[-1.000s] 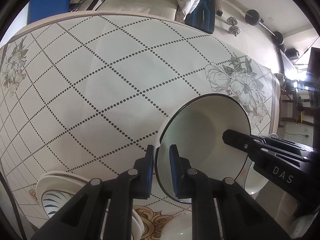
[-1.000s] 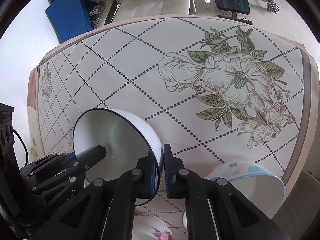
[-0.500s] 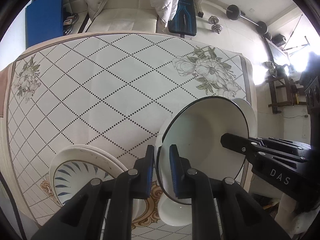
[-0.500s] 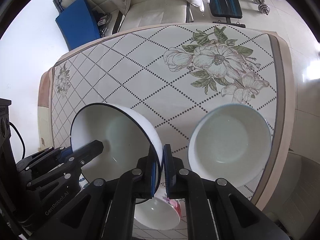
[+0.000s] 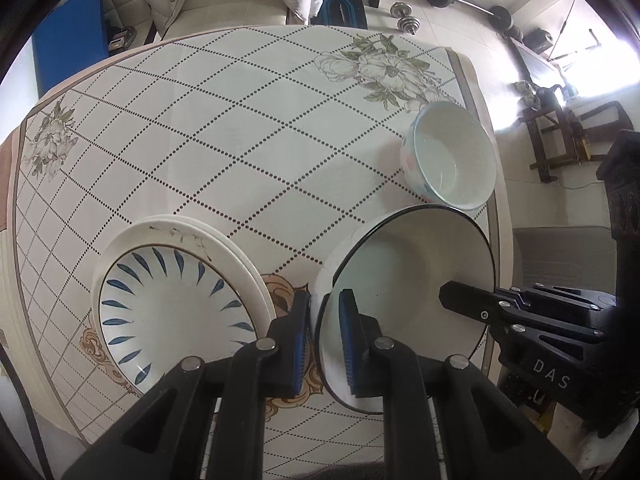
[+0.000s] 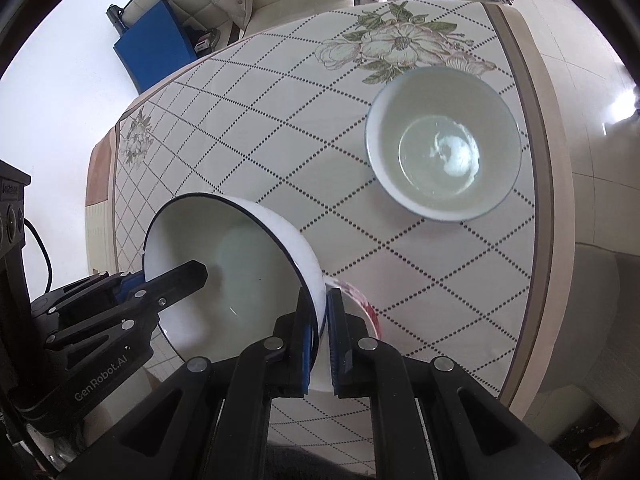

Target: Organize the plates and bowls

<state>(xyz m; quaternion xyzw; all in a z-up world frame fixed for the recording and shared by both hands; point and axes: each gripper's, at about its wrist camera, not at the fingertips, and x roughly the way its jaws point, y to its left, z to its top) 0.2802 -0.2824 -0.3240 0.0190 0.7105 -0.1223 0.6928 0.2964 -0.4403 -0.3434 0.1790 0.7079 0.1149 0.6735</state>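
White glaze with a thin dark rim: that is the bowl (image 5: 412,280) I hold up over the surface (image 5: 224,128), one edge pinched in each of my two tools. My left hand-held gripper (image 5: 323,340) is clamped on the bowl's rim, one blue pad inside the wall and one outside. My right hand-held gripper (image 6: 323,336) is closed on the opposite rim in the same way, its pads squeezed tight on the thin wall. The bowl hangs tilted between them, clear of the patterned cloth. Below and to the left in the left wrist view sits a stack of plates (image 5: 176,296), the top one painted with blue leaf strokes. Toward the far right edge of the surface stands a second bowl (image 6: 444,144), upright, with a pale blue rim, well apart from the one I carry. Just under my right pads a smaller dish with red markings (image 6: 362,308) peeks out, mostly hidden.
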